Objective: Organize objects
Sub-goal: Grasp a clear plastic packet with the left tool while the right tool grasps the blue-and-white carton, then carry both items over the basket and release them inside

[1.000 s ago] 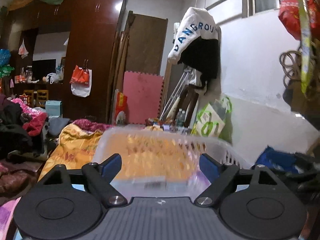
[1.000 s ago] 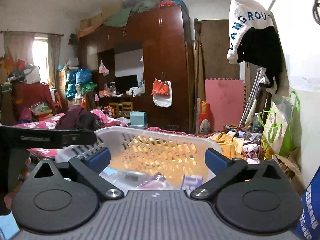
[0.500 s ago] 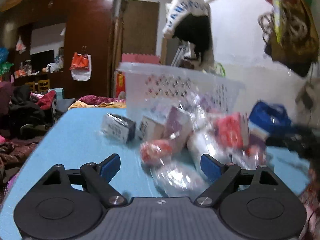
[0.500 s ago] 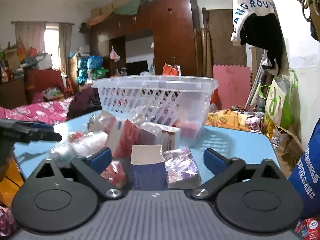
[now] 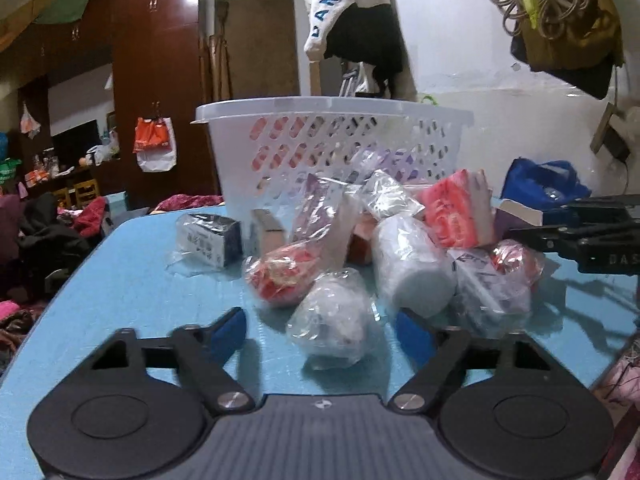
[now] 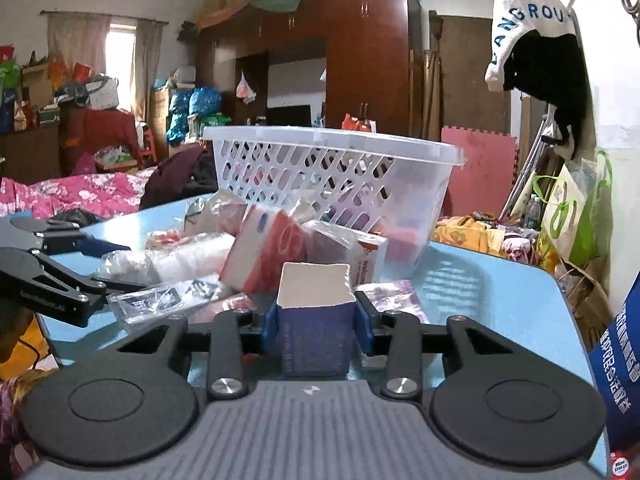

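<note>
Packets being sorted beside a white basket (image 5: 332,128) on a blue table (image 5: 132,276).

Left wrist view: the left gripper (image 5: 320,334) is being held released, its blue pads spread either side of a clear-wrapped white bundle (image 5: 332,320) that lies at the near edge of the heap in front of the basket. Right wrist view: a dark blue carton (image 6: 316,332), open at the top, is being clenched upright between the pads of the right gripper (image 6: 316,326), near the heap and in front of the basket.
</note>
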{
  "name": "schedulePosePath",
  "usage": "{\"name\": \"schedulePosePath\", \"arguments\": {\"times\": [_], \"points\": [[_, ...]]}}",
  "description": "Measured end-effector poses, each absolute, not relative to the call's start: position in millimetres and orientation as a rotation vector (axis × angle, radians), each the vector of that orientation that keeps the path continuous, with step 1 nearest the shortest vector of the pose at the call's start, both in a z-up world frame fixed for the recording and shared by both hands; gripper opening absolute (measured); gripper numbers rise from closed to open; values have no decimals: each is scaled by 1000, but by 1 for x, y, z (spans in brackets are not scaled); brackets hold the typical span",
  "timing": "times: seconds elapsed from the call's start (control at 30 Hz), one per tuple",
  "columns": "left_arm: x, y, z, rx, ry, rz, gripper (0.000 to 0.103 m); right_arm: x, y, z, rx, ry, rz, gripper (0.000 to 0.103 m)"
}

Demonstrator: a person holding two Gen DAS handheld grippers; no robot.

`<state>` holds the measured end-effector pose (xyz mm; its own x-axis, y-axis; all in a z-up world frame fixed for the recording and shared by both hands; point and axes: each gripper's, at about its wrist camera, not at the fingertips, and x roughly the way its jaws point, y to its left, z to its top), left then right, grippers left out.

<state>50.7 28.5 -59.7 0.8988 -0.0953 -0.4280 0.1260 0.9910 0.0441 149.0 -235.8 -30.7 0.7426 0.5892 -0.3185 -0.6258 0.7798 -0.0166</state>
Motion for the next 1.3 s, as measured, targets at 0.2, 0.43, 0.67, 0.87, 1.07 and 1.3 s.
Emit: {"name": "schedulePosePath", "arguments": {"times": [0.2,0.43,0.67,0.87,1.07,1.3], "points": [[46,27,-60,65,417,-139,47,149,-251,-29,-30,263,664,42],[36,33,-44,25,355,-139,47,149,-266,-17,41,213,630,42],[43,50,-17,-71,290,-108,47,151,-266,17,53,140,623,42],[83,51,37,-104,250,-127,47,180,-237,69,-1,101,629,42],[164,45,71,-133,338,-122,47,233,-196,89,-28,203,617,42],[232,50,61,-178,481,-66,47,269,-178,73,-30,319,580,42]]}}
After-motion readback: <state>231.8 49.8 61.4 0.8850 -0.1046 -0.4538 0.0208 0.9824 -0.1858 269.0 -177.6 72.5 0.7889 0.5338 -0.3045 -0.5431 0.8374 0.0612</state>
